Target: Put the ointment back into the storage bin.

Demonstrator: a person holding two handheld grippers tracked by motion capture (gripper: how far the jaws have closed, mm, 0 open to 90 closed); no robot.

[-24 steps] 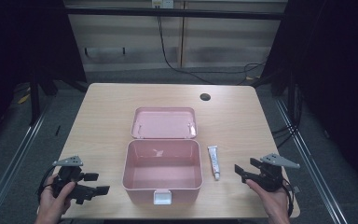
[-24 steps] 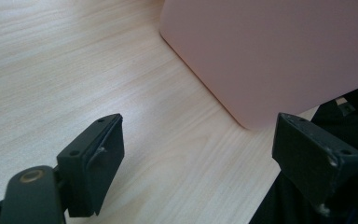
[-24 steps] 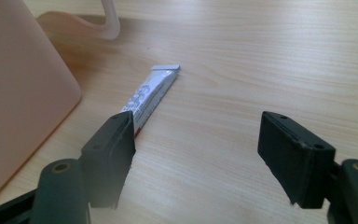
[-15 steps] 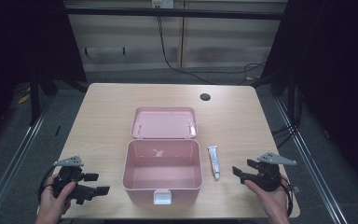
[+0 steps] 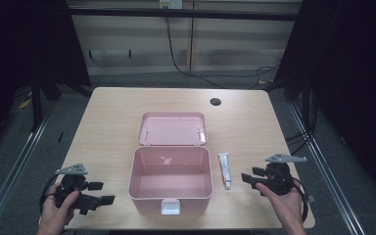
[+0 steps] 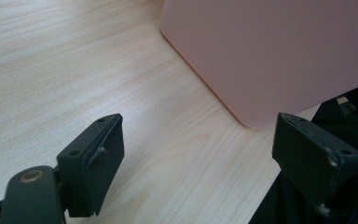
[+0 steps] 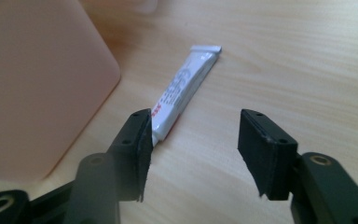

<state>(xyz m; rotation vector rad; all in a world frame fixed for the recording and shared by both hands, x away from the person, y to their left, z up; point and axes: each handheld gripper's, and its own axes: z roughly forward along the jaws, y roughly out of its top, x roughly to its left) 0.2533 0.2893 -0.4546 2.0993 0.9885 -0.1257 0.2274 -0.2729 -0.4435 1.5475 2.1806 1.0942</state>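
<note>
Reaching for the tube (image 5: 224,170)

The right gripper (image 7: 193,140) is nearing it with jaws spread, nothing between them; next it should be closing around the tube beside the box (image 5: 171,178).

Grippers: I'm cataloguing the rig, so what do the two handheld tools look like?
Both the left gripper and right gripper are black, each with two blocky flat-faced jaws, a grey three-cornered plate on top and a black cable looping at the hand.
</note>
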